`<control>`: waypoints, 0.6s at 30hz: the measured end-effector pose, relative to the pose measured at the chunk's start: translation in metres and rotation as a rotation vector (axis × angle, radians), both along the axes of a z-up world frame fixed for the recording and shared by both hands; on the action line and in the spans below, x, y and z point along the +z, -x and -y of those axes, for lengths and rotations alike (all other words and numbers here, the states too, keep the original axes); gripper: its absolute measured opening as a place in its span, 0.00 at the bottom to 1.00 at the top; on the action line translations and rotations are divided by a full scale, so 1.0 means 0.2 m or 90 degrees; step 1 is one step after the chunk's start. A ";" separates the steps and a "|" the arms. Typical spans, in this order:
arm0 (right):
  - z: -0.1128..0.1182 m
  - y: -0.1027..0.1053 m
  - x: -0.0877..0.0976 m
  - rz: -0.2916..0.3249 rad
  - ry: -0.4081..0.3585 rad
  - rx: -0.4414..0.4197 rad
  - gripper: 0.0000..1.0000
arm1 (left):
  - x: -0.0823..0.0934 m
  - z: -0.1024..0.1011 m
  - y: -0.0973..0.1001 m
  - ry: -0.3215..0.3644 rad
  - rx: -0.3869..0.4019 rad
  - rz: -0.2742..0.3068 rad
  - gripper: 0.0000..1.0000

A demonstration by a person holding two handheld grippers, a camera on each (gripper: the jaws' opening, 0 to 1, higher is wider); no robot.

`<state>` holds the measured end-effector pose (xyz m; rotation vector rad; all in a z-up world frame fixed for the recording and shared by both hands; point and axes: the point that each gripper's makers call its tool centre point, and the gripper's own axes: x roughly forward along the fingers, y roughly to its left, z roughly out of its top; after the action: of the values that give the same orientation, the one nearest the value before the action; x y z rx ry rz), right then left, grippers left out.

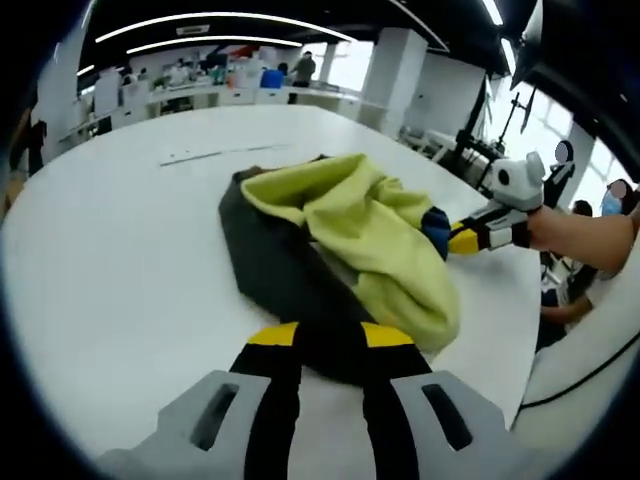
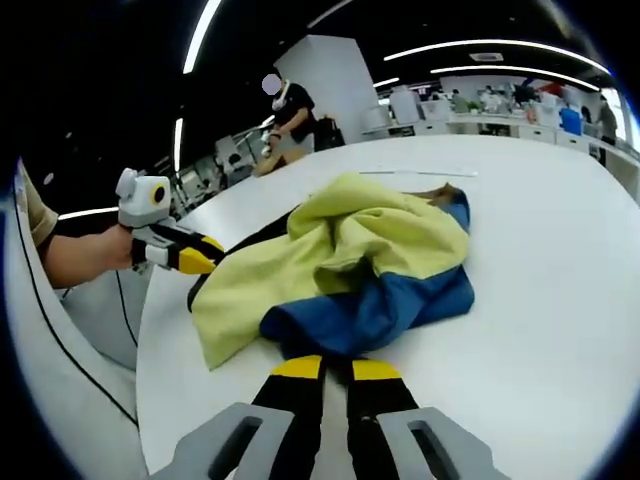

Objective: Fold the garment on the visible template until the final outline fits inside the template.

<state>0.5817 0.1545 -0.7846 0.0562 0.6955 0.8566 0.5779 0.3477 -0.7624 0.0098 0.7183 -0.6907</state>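
The garment (image 1: 340,215) lies crumpled on the round white table (image 1: 130,250), its yellow-green lining bunched over dark grey fabric. In the right gripper view the garment (image 2: 350,245) also shows a blue part toward me. My left gripper (image 1: 330,340) is shut on the near dark edge. My right gripper (image 2: 335,366) is shut on the blue edge. The right gripper (image 1: 447,238) reaches in from the right side of the left gripper view, and the left gripper (image 2: 203,262) comes in from the left of the right gripper view. A thin line (image 1: 215,152) marks the table beyond the garment.
The table edge (image 2: 145,330) runs close beside the garment, with a black cable (image 2: 60,340) below it. A person's forearm (image 1: 585,235) holds the right gripper. A person (image 2: 295,115) stands beyond the table, and desks (image 1: 200,90) line the far side of the room.
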 end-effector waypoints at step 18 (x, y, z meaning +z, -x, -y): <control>0.00 -0.02 0.01 0.017 0.014 -0.004 0.00 | -0.05 -0.03 0.06 -0.020 -0.007 -0.018 0.00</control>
<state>0.5852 0.1549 -0.7831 0.0267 0.6788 0.8424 0.5657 0.3528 -0.7720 0.0327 0.7565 -0.6904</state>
